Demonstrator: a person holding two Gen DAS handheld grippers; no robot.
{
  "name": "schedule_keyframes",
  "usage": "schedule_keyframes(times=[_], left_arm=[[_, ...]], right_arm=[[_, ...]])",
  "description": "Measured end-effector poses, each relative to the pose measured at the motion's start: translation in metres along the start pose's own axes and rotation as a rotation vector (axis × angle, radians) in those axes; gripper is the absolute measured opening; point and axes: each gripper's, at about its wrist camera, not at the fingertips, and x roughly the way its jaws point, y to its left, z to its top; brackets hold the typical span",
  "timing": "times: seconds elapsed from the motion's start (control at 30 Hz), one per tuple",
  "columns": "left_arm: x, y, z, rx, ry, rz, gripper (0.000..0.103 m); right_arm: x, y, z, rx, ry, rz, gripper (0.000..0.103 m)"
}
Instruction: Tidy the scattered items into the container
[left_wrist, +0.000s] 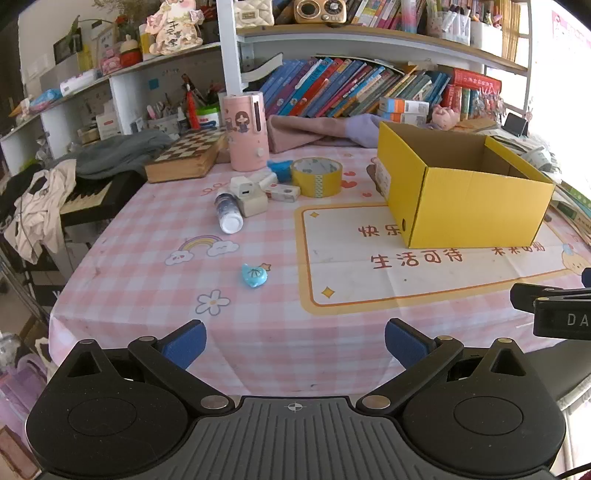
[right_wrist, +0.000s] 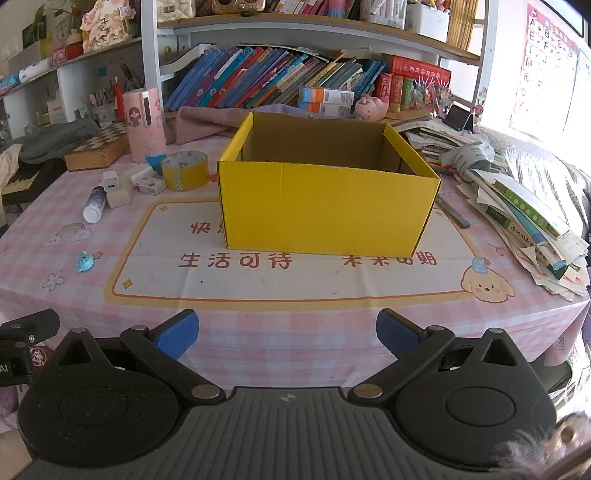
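- Left claw and right claw: both spread wide, holding nothing.
- Yellow box sits mid-frame; tape roll and bottle are clustered upper left.
- Risk: the lying bottle could roll away if nudged.

Open yellow cardboard box, upright and empty, directly ahead of the right claw; ahead and right of the left claw. Scattered items lie ahead-left of both claws: a small blue charm nearest, alone; farther on, clustered, a toppled white bottle, a white charger atop a cream block, a small white packet, and a yellow tape roll lying flat.
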Motion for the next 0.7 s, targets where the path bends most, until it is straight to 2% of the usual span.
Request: schedule_keyframes(times=[0.7], left_arm=[[-0.0045, 0.0001, 0.0004, 0.000, -0.013, 0.002, 0.103]], right_arm=[[-0.0056, 0.0003, -0.0003, -0.004, -0.013, -0.005, 0.103]])
